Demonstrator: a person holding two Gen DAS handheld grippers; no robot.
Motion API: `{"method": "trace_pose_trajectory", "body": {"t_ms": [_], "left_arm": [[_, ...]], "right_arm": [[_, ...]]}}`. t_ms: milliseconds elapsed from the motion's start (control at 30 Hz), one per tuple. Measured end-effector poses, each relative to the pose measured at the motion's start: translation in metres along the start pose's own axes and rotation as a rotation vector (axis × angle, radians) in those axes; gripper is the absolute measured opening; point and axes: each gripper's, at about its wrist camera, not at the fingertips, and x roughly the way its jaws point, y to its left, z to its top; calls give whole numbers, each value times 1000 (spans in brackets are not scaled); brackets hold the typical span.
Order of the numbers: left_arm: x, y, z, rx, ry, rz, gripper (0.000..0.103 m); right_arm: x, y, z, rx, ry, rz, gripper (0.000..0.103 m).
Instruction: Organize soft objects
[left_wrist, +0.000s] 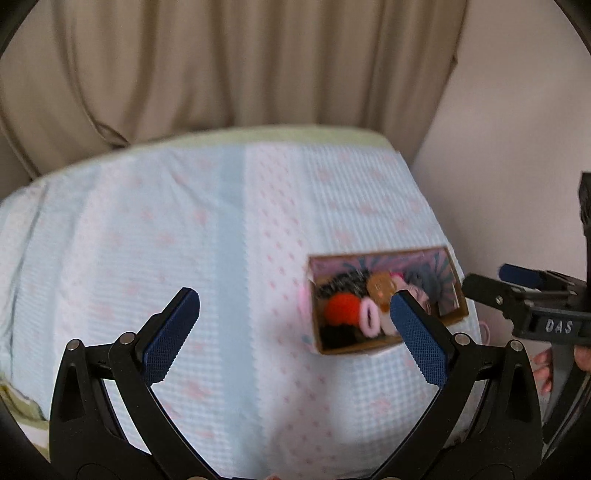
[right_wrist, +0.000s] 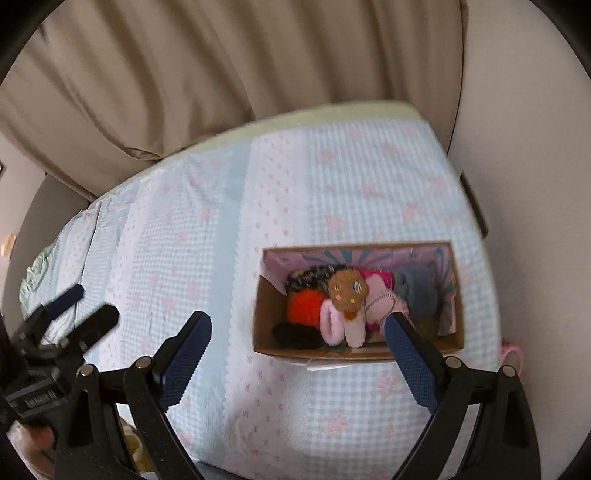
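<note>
A cardboard box (right_wrist: 266, 321) lies on the bed at the right, also in the left wrist view (left_wrist: 319, 332). It holds several soft things: a brown-faced doll (right_wrist: 347, 290), a red pompom (right_wrist: 304, 306), a pink hair tie (right_wrist: 328, 325), a grey plush (right_wrist: 417, 291) and black fuzzy pieces (right_wrist: 295, 334). My left gripper (left_wrist: 295, 302) is open and empty over the bedspread, left of the box. My right gripper (right_wrist: 297, 326) is open and empty, hovering above the box's near side. Each gripper shows in the other's view, the right one (left_wrist: 517, 291) and the left one (right_wrist: 85, 306).
The bed has a light blue and pink checked bedspread (right_wrist: 192, 240). A beige curtain (right_wrist: 221, 66) hangs behind it and a pale wall (right_wrist: 535, 147) stands on the right. A pink item (right_wrist: 513, 350) lies at the bed's right edge.
</note>
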Motion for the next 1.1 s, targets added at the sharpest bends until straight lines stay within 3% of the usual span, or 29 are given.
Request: {"method": "trace_pose_trajectory", "body": {"t_ms": [200, 333, 533, 767, 1100], "left_arm": [[-63, 43, 5, -61, -144, -5, 103], [-101, 64, 2, -50, -227, 42, 103], [-136, 80, -7, -32, -292, 81, 103], [-156, 81, -16, -26, -354, 89, 103], [-159, 75, -22, -9, -367, 76, 103]], "right_arm": [[-56, 54, -4, -80, -144, -29, 93], [-89, 83, -7, -118, -247, -71, 93], [-122, 116, -18, -163, -357, -109, 93], [-134, 129, -37, -142, -422, -160, 93], [-142, 125, -43, -122, -450, -202, 93]]}}
